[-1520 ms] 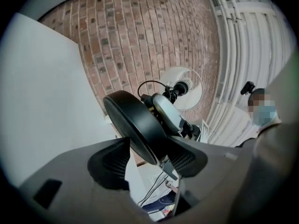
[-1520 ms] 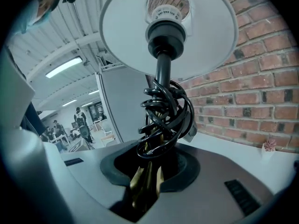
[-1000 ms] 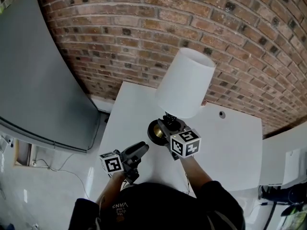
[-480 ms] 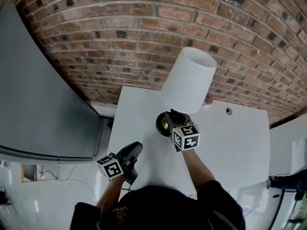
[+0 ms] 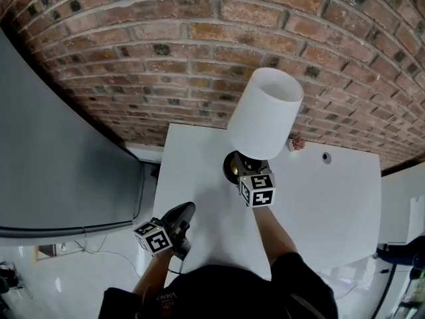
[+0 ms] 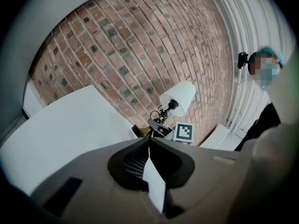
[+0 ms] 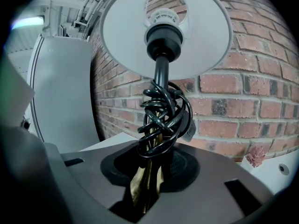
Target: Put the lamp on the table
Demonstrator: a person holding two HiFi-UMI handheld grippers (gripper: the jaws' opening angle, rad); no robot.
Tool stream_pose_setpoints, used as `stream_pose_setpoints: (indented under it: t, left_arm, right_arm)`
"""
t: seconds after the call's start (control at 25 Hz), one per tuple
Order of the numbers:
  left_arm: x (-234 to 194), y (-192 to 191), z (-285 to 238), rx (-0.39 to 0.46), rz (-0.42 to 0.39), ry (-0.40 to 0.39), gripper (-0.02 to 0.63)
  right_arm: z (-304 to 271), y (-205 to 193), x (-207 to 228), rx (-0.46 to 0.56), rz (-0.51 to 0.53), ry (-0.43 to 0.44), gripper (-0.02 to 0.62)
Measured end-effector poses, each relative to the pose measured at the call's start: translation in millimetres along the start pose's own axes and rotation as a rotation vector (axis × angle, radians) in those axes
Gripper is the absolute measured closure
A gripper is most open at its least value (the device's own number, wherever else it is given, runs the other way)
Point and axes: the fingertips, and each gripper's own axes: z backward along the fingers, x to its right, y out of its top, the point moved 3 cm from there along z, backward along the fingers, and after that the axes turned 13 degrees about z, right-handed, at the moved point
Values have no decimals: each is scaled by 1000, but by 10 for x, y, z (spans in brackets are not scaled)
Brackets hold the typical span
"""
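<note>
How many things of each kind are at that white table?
Lamp: 1
Grippers: 2, left gripper and right gripper
Small pink object: 1
Total: 4

The lamp (image 5: 265,115), with white shade, brass stem and coiled black cord, is held tilted. Its round base is positioned over the far half of the white table (image 5: 319,205).
</note>
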Motion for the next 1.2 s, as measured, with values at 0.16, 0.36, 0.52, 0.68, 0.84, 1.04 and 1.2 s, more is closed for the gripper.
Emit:
stream_pose_setpoints:
  t: [0.16,0.36,0.52,0.68,0.84,1.04,1.2]
  left_arm:
    - [-84,51,-105,-17,-14,20,606]
    - [-172,58,-233,-55,-56,35,606]
    - [-241,58,-314,-73,-64,49,606]
    - [-301,60,-365,-90,-69,68,606]
    - [-308,53,-425,-119,-58,106,606]
    - [-410,-28,-474,-126,-51,63,606]
    - [-434,-43,-479,-140,-48,94,606]
  right_arm:
    - [-152,-10,114,22,13,-28,492]
    - [-301,-30,246,42,18,-38,492]
    - [-407,-50,305,57,51,-47,494]
    - [-489,-101,348,64,74,-55,494]
    - [-547,-110,358,77,72,-52,495]
    - [-606,-185,347,79,74,-48,495]
    - [-640,-203,324,76,75,-40,495]
